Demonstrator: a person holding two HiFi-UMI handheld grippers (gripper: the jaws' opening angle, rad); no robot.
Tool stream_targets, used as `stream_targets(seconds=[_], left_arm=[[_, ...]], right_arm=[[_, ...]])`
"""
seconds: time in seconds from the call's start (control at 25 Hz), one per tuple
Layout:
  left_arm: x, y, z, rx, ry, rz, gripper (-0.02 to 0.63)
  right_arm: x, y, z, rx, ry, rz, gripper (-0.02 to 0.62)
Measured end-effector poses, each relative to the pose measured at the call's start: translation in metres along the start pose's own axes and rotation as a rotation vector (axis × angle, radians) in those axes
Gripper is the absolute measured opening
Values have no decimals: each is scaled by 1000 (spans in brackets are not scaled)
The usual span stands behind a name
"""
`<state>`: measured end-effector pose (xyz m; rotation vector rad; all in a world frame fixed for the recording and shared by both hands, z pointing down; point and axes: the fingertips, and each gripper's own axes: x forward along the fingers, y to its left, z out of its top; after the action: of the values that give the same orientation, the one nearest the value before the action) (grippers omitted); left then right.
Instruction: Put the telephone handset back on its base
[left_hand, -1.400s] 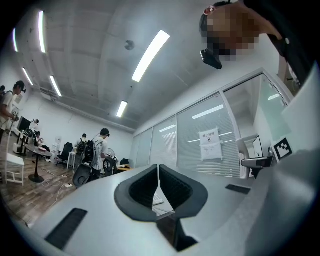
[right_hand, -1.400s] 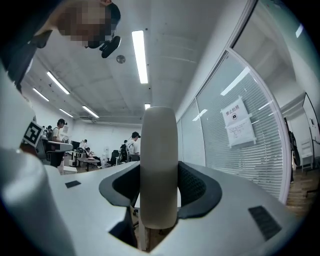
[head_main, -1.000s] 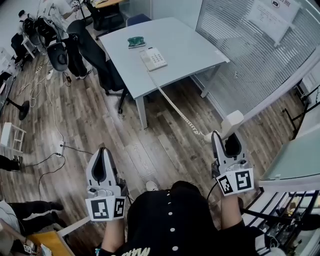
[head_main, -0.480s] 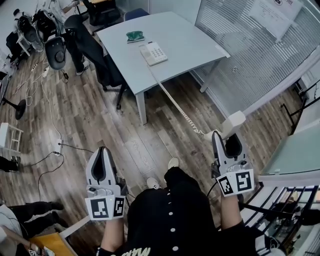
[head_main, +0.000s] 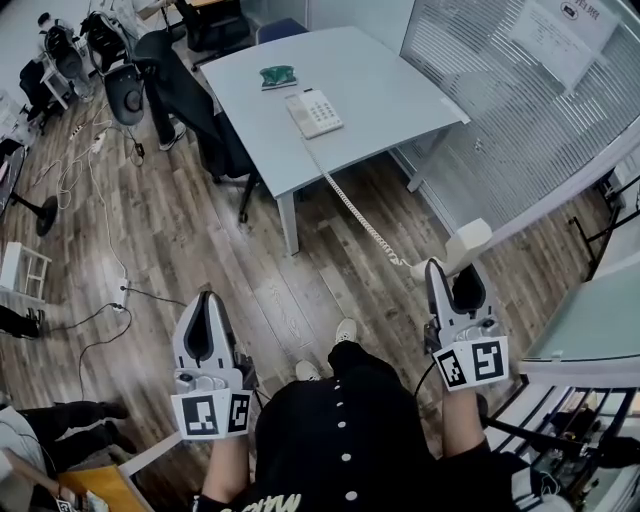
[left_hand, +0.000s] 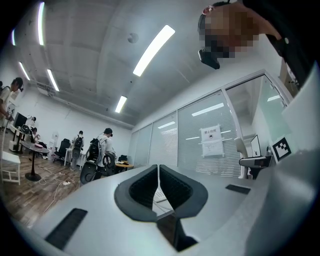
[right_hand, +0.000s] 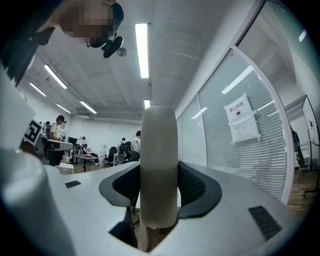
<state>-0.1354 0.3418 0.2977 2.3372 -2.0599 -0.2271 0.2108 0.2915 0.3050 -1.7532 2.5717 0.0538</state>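
The right claw (head_main: 453, 272) stands wide, both pads pressing on the telephone handset (head_main: 467, 243), which runs lengthwise along the jaws and projects past their tips. The left claw (head_main: 207, 300) has its jaws together on nothing. The coiled cord (head_main: 355, 210) runs taut from the handset, over the floor, up across the near edge of the worktop (head_main: 390, 85). The base (head_main: 314, 112) sits near the middle of the worktop, well apart from the handset, ahead and to the left of the right claw. Its long axis points away from the near edge. The right claw is judged the one that must close this gap.
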Motion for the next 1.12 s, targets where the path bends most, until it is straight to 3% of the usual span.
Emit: stream_targets(seconds=[1.12], left_arm=[[115,-25,-10,20,8,26,25]], right_arm=[[99,-74,-11,38,4,50,232]])
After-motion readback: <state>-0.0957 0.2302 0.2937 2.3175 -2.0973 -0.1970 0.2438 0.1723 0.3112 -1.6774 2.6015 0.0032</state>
